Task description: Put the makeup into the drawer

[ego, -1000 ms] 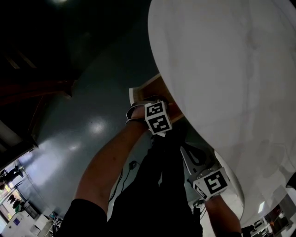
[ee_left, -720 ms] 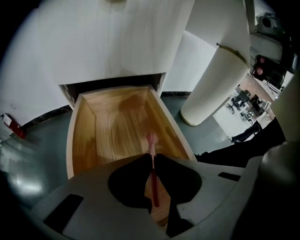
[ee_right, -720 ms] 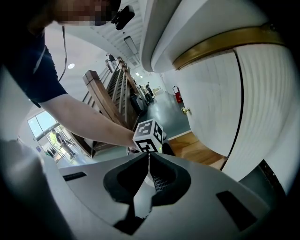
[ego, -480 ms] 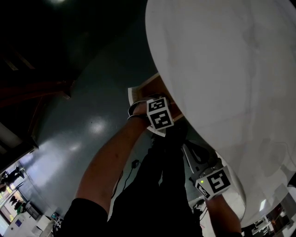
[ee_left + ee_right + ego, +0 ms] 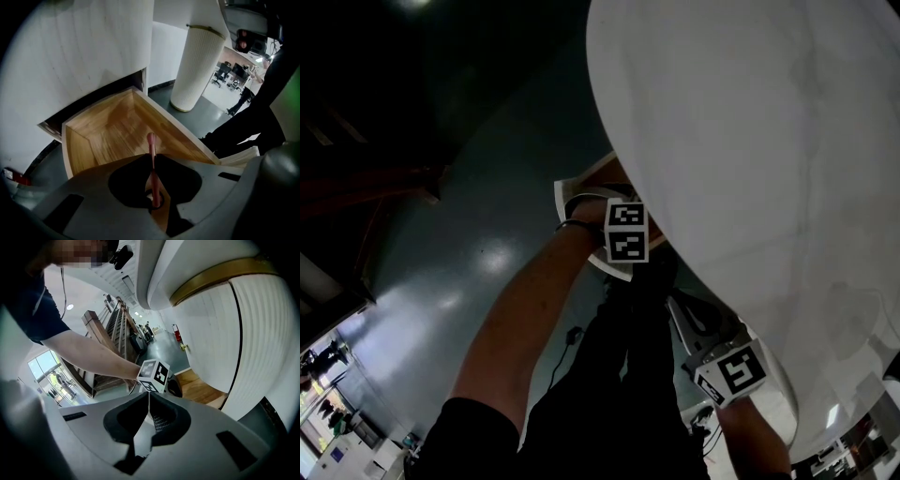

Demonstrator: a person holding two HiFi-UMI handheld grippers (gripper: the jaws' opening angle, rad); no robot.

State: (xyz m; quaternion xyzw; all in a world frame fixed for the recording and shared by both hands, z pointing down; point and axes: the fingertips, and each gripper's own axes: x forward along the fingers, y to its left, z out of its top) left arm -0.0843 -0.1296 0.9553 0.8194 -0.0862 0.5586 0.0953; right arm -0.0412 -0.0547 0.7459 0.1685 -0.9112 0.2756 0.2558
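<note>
My left gripper (image 5: 153, 154) is shut on a thin pink makeup stick (image 5: 152, 142), whose tip pokes out past the jaws. It hangs tilted down over the open wooden drawer (image 5: 108, 124), which looks empty inside. In the head view the drawer (image 5: 574, 192) juts out from under the round white table (image 5: 750, 141), with the left gripper's marker cube (image 5: 626, 232) just above it. My right gripper (image 5: 148, 394) is shut with nothing in it, lower right of the left one; its cube (image 5: 733, 372) shows near the table's edge. The right gripper view also catches the left cube (image 5: 154, 373).
A white fluted pedestal (image 5: 194, 65) stands on the dark floor (image 5: 487, 244) beyond the drawer. The table's white curved body (image 5: 84, 51) rises behind the drawer. The person's dark trousers (image 5: 619, 375) fill the space between the two arms.
The left gripper has rolled about its own axis above the drawer, its cube now showing squarer to the head camera. The right gripper has stayed where it was.
</note>
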